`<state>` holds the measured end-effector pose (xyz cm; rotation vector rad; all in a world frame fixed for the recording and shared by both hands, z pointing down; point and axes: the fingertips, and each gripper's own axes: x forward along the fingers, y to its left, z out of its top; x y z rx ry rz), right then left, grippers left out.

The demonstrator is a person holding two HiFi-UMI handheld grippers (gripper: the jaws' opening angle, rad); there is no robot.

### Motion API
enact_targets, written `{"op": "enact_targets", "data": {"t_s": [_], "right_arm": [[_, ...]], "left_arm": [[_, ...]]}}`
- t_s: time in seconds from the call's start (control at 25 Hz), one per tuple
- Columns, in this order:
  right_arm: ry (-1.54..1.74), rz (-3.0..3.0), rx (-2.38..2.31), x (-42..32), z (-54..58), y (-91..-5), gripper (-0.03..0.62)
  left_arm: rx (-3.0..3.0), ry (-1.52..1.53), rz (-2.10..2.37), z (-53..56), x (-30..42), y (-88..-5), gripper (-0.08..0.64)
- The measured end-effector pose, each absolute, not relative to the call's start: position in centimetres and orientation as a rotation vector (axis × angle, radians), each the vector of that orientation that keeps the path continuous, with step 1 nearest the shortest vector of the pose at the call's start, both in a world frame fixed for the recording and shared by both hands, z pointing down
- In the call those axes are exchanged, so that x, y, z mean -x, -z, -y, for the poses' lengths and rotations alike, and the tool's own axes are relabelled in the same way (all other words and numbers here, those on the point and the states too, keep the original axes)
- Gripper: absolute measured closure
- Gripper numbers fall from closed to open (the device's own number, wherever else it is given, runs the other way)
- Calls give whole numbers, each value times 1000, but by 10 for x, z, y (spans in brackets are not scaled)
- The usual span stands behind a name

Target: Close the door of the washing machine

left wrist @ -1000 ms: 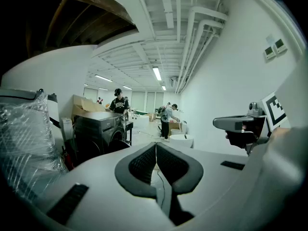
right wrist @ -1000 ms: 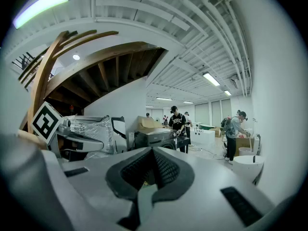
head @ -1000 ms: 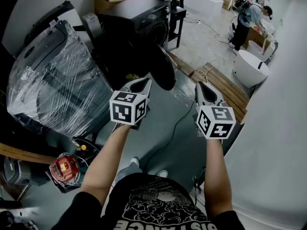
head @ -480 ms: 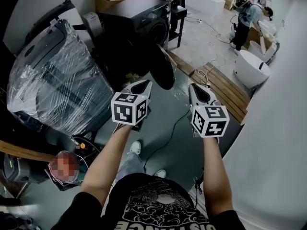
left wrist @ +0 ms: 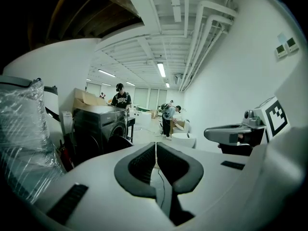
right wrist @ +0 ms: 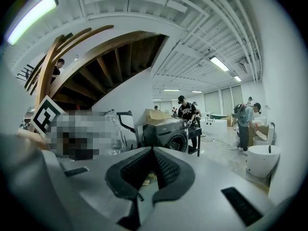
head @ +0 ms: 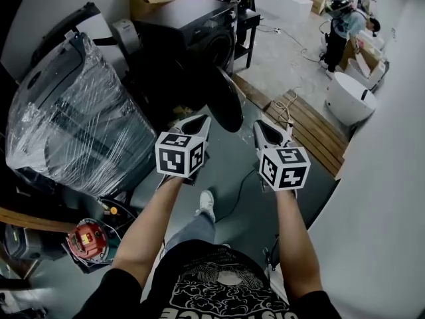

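Against the far-left wall, a bulky appliance wrapped in clear film (head: 73, 121) is partly lost in shadow, and what lies under the film cannot be made out. To its right the black washing machine (head: 189, 28) is seen from above. Its front and drum opening are swallowed by darkness, and the hinge of the door (head: 224, 97) is hidden.

Both forearms are stretched forward side by side. The left claw (head: 198, 118) is clenched on nothing, its pads pressed together in the left gripper view, and is aimed slightly downward toward the door. The right claw (head: 269, 126), just to its right, is likewise clenched and empty. Neither is seen to touch the door.

The round door is swung wide open and stands upright, nearly edge-on. Its long axis runs from the machine's front toward the near side, with the free edge nearest the claws.
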<state>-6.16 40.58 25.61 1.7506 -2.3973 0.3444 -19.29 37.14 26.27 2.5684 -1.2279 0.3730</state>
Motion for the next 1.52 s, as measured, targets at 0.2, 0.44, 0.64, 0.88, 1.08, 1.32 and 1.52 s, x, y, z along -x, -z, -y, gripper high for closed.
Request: {"op": "enact_targets", "data": {"t_s": [0.2, 0.44, 0.64, 0.88, 1.08, 1.32, 1.52], "right_arm": [[-347, 2340, -1737, 59, -353, -281, 569], [-402, 2294, -1689, 54, -281, -314, 569], [-447, 2239, -1651, 49, -232, -345, 568], [-536, 2181, -1607, 49, -187, -389, 476], [-594, 2127, -1572, 49, -158, -424, 457], [-639, 2086, -1520, 54, -130, -463, 414], [-675, 2069, -1454, 61, -114, -495, 373]], "left_arm": [[-2549, -387, 1207, -319, 190, -281, 529], [-2534, -431, 1148, -243, 176, -303, 529], [-2518, -455, 1098, -188, 165, -322, 529], [-2479, -475, 1034, -134, 157, -350, 529], [-2454, -505, 990, -101, 153, -373, 529], [-2405, -496, 973, -69, 159, -399, 529], [-2412, -484, 937, -52, 156, -418, 529]]}}
